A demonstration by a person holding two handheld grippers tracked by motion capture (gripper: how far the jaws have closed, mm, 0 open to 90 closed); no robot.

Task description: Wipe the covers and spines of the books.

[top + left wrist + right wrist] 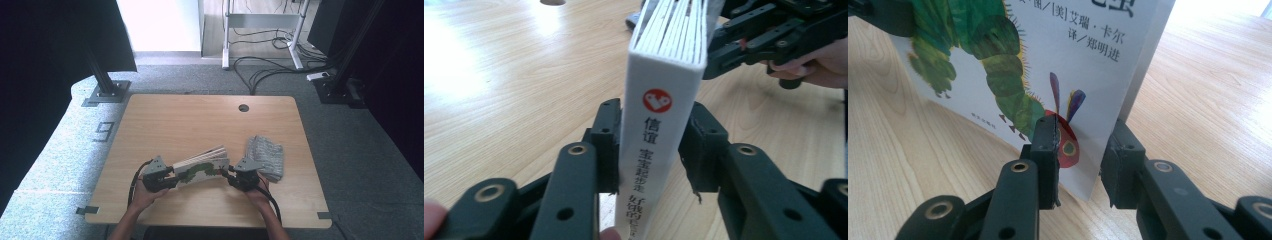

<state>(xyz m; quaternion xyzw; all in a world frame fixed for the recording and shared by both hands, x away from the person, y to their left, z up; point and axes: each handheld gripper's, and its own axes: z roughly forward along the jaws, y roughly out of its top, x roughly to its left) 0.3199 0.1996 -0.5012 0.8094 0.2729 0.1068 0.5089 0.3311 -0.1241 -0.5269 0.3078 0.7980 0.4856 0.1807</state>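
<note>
The left gripper [656, 145] is clamped across the spine of a thick white board book with a green caterpillar on its cover [200, 167]; the right gripper [1079, 157] pinches the book's opposite cover corner. Both forearms come in from the near edge of the light wooden table [190, 120], holding the book near its near-middle, with a grey knitted cloth [267, 156] just right

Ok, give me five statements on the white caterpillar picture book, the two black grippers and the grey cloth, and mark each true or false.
1. The left gripper clamps the white caterpillar picture book by its spine. True.
2. The book lies flat and closed on the light wooden table. False: it is held up on edge, pages fanned.
3. The right gripper holds the front cover's edge. True.
4. The folded grey cloth lies under the book. False: it lies beside it.
5. The table has a round hole. True.
</note>
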